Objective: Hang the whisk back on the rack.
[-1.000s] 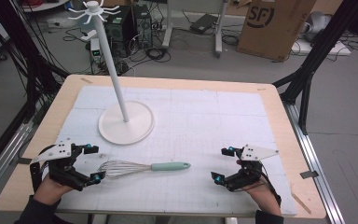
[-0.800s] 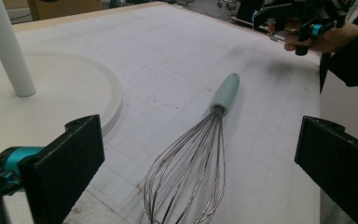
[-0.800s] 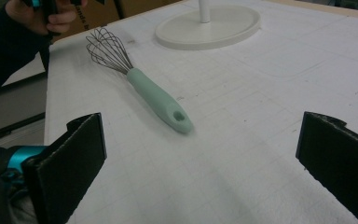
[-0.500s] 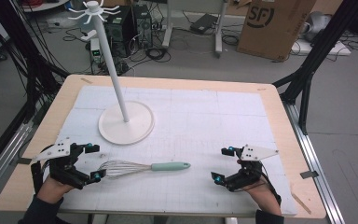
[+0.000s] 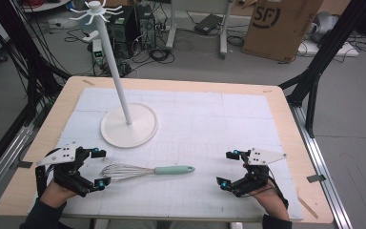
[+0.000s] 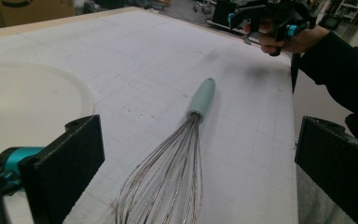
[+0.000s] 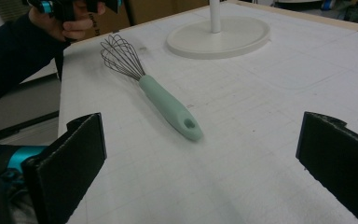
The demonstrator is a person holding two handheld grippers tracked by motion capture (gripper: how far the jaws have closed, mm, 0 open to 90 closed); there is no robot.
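Observation:
A wire whisk (image 5: 145, 171) with a pale green handle lies flat on the white mat, wires pointing left. My left gripper (image 5: 98, 167) stands open just left of the wire end, its jaws on either side of the wires (image 6: 168, 186) without touching them. My right gripper (image 5: 228, 168) is open near the front right of the table, some way off the handle's end (image 7: 186, 125). A white stand (image 5: 128, 126) with a round base, a tall pole and hooks at the top rises behind the whisk.
The white mat (image 5: 209, 124) covers most of the wooden table (image 5: 286, 124). The stand's base (image 7: 219, 35) sits left of centre. Black frame legs, cables and a cardboard box (image 5: 279, 26) stand on the floor beyond the table.
My left gripper has crept slightly right toward the whisk's wires. The right gripper and whisk have stayed still.

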